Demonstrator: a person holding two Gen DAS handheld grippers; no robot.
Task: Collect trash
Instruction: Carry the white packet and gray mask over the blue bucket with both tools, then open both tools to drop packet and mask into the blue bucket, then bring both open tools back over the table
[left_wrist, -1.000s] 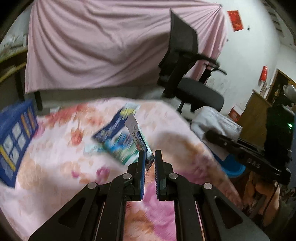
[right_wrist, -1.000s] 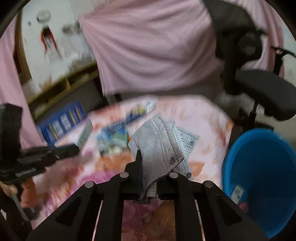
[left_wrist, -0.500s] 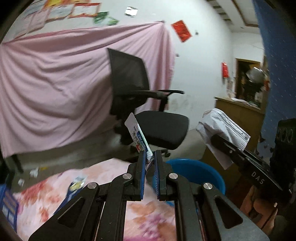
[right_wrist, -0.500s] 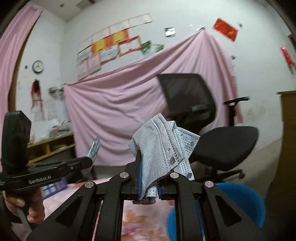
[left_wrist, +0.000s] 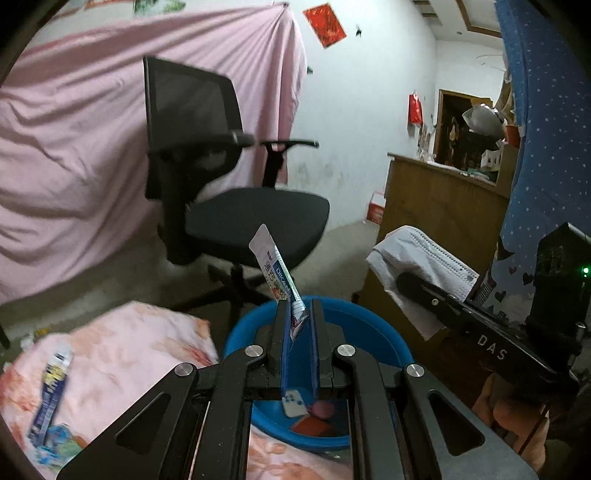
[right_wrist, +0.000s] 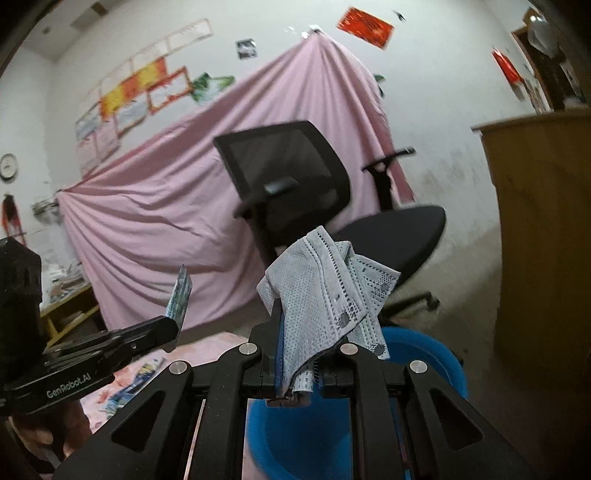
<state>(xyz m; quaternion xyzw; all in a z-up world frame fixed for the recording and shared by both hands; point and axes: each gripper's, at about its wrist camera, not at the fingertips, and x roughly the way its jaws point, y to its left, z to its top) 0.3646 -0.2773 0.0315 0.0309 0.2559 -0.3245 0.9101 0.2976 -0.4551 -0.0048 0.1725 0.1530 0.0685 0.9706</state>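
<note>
Holding scraps: blue basin (left_wrist: 376, 334)

A black mesh-backed office chair (left_wrist: 207, 177) stands before a draped pink cloth backdrop (left_wrist: 74, 147), near a brown wooden cabinet (left_wrist: 436, 210).

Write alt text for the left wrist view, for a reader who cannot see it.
The left gripper pinches a slim printed sachet upright above a blue basin already holding some trash. At right, the right gripper carries a white face mask; a flowered cloth and a black office chair lie beyond.
</note>
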